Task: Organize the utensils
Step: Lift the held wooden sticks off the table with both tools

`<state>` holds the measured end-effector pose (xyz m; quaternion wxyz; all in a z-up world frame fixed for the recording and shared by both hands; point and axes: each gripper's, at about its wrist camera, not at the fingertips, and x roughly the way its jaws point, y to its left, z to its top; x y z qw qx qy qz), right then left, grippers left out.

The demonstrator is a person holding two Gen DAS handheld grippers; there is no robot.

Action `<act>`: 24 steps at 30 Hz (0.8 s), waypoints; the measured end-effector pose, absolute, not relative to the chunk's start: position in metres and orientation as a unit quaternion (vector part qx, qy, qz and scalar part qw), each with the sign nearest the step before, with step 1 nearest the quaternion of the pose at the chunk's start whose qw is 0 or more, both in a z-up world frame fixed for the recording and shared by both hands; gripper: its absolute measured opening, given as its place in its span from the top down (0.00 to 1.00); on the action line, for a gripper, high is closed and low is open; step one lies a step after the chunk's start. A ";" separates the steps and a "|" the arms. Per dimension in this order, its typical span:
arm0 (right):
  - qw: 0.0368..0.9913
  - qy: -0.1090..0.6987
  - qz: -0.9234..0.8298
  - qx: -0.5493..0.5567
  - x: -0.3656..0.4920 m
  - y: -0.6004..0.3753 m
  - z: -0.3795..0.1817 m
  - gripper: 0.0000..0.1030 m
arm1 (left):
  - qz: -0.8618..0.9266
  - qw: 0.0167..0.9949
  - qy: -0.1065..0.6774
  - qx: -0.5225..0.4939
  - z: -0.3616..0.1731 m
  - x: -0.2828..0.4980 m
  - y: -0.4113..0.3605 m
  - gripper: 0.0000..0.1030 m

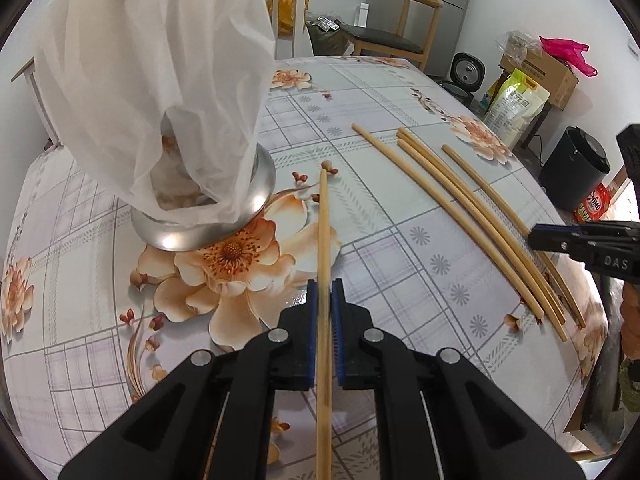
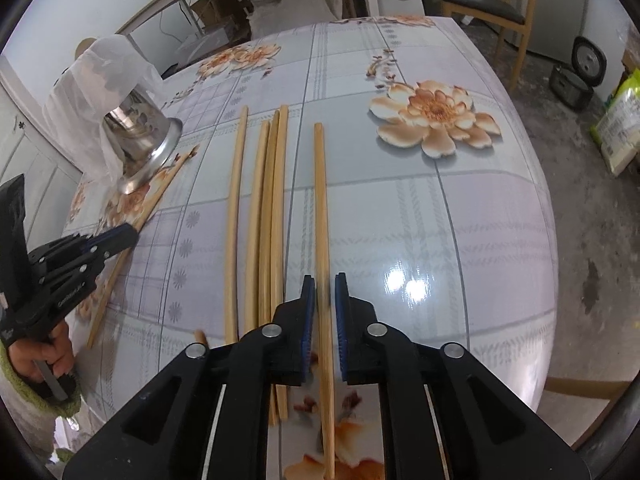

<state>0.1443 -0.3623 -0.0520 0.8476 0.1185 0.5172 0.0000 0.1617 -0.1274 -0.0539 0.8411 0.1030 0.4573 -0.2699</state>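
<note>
Gripping one chopstick (image 1: pixel 323 240) each, the left gripper (image 1: pixel 324 292) and right gripper (image 2: pixel 322 284) have their fingers closed narrowly; four more chopsticks (image 2: pixel 264 208) lie on the floral bench (image 2: pixel 440 220) beside a plastic-wrapped metal holder (image 1: pixel 208 228).

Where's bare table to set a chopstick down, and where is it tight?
Free: the wide tablecloth stretch right of the chopstick in the right gripper, out to the table edge. Also the strip between the metal holder and the loose chopsticks. Crowded: around those four chopsticks, and by the bag-covered holder where the left gripper holds its chopstick.
</note>
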 end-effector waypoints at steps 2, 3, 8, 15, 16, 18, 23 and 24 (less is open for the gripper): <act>0.849 0.516 0.000 0.109 0.151 -0.361 -0.052 0.86 | -0.270 0.841 0.457 0.103 -0.054 0.163 -0.127 0.94; 0.850 0.516 -0.002 0.104 0.155 -0.360 -0.053 0.85 | -0.270 0.841 0.457 0.103 -0.054 0.163 -0.127 0.94; 0.856 0.513 -0.011 0.058 0.172 -0.351 -0.053 0.90 | -0.271 0.840 0.458 0.101 -0.054 0.164 -0.126 0.94; 0.863 0.503 -0.027 0.048 0.173 -0.352 -0.055 0.96 | -0.276 0.831 0.475 0.087 -0.053 0.165 -0.124 0.94; 0.862 0.503 -0.027 0.054 0.172 -0.353 -0.055 0.96 | -0.278 0.828 0.479 0.085 -0.053 0.165 -0.123 0.94; 0.862 0.503 -0.025 0.060 0.171 -0.353 -0.055 0.96 | -0.282 0.819 0.493 0.082 -0.052 0.164 -0.121 0.94; 0.861 0.503 -0.024 0.070 0.170 -0.353 -0.056 0.96 | -0.284 0.803 0.515 0.095 -0.050 0.166 -0.121 0.90; 0.861 0.503 -0.023 0.072 0.170 -0.353 -0.056 0.96 | -0.284 0.803 0.515 0.099 -0.049 0.167 -0.122 0.88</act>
